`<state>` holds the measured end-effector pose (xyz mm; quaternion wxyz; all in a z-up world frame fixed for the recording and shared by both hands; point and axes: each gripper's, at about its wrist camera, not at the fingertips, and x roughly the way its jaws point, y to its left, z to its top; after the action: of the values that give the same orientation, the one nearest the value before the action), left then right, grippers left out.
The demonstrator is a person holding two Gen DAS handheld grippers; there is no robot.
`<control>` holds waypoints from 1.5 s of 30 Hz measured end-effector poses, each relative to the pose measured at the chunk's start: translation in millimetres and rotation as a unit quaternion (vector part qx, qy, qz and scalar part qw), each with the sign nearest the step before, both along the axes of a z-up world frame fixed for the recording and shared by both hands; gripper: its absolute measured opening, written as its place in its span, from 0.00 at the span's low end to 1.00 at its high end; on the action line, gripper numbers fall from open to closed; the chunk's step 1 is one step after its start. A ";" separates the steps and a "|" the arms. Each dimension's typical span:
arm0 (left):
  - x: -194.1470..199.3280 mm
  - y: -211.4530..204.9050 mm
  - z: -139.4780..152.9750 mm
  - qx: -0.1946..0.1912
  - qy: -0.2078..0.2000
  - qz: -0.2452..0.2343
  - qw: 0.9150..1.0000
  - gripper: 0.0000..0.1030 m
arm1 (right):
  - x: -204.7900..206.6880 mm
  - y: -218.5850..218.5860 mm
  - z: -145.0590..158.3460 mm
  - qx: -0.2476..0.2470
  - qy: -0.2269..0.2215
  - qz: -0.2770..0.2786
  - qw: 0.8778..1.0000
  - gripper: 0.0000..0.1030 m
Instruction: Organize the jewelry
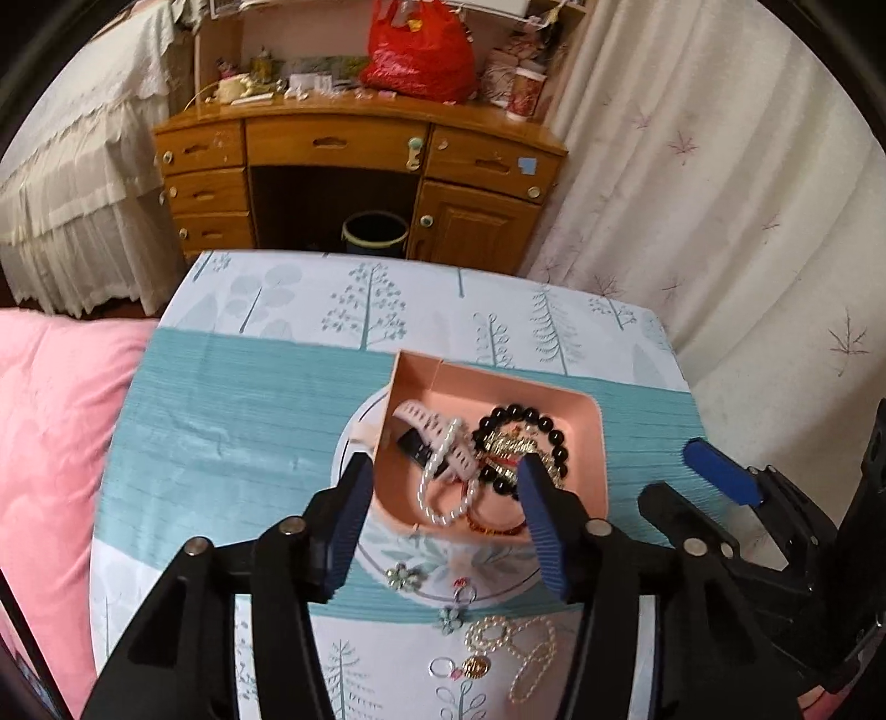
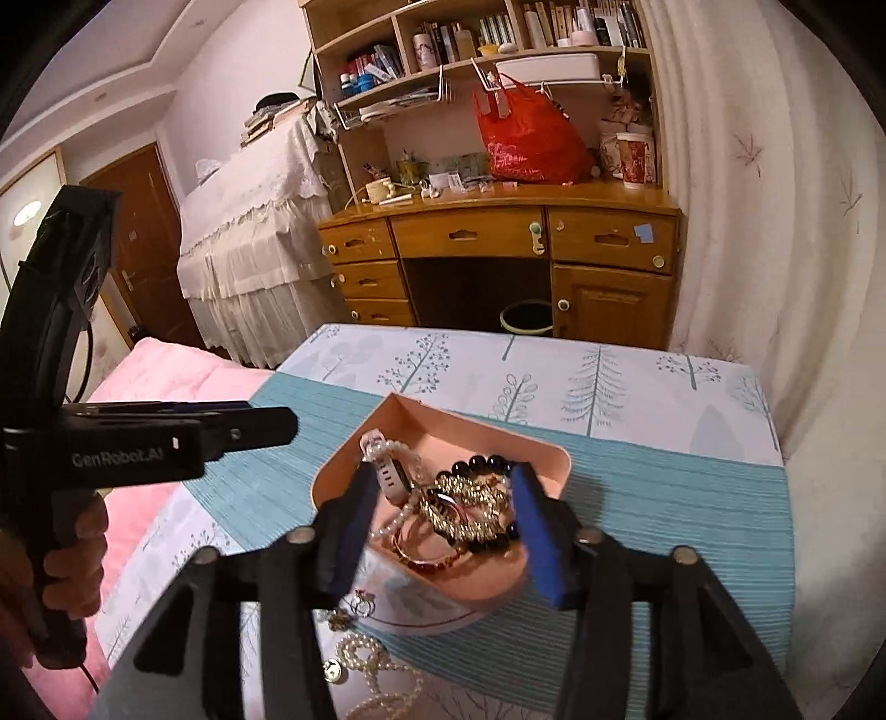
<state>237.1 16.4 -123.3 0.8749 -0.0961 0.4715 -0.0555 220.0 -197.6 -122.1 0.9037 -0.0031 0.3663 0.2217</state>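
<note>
A pink tray sits mid-table and holds a black bead bracelet, a gold chain, a white watch, a pearl bracelet and a red bangle. On the cloth in front of it lie a pearl necklace, flower brooches and small rings. My left gripper is open and empty, above the tray's near edge. My right gripper is open and empty over the tray.
The table wears a teal and white tree-print cloth. A pink quilt lies to its left. A wooden desk with a red bag and a bin stands beyond. A white curtain hangs at right.
</note>
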 end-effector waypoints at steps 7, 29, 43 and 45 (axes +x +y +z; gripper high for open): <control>-23.5 8.6 -28.0 0.004 0.049 0.004 0.999 0.59 | -20.6 -1.1 -19.3 -0.055 0.015 0.021 0.998 0.74; -93.9 -26.7 -106.8 0.111 0.073 -0.161 0.978 0.82 | -120.5 40.6 -107.6 -0.239 0.044 0.266 0.933 0.78; -84.8 -39.0 -124.4 0.121 0.062 -0.275 0.952 0.37 | -95.8 44.5 -113.1 -0.169 0.063 0.233 0.955 0.78; -82.2 -39.1 -124.2 0.119 0.058 -0.288 0.948 0.34 | -93.8 45.6 -114.0 -0.167 0.061 0.228 0.957 0.78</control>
<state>154.9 -22.7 -247.4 0.7979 0.1459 0.5321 -0.2428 126.2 -151.9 -236.1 0.7916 -0.2235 0.4425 0.3573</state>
